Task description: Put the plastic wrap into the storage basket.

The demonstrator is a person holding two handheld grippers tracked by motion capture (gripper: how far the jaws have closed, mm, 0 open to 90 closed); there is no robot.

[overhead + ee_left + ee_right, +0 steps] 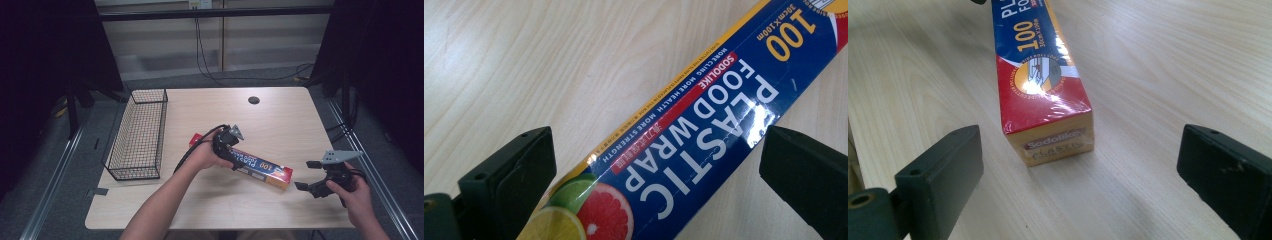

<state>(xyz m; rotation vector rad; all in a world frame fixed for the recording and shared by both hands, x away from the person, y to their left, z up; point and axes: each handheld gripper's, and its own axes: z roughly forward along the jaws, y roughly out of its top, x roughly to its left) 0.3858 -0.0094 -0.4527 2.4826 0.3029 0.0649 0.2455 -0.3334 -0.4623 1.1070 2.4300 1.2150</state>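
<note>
I am seeing one long glossy cardboard plastic-wrap box [250,164] lying on the pale wood-grain table [280,117], at 3 o'clock from one black wire basket [137,135]. My left gripper [235,161] is straddling it, jaws apart, not pressing; my right gripper [307,175] is gaping apart at 3 o'clock off the box's end.

A black wire basket [137,132] stands on the left part of the pale wooden bench [280,120], its long side running near to far. A small dark round hole [253,100] sits near the bench's far edge.

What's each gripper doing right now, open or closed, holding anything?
Left gripper: open, jaws on either side of the plastic wrap box, not gripping it.
Right gripper: open, empty, facing the end of the box.
</note>
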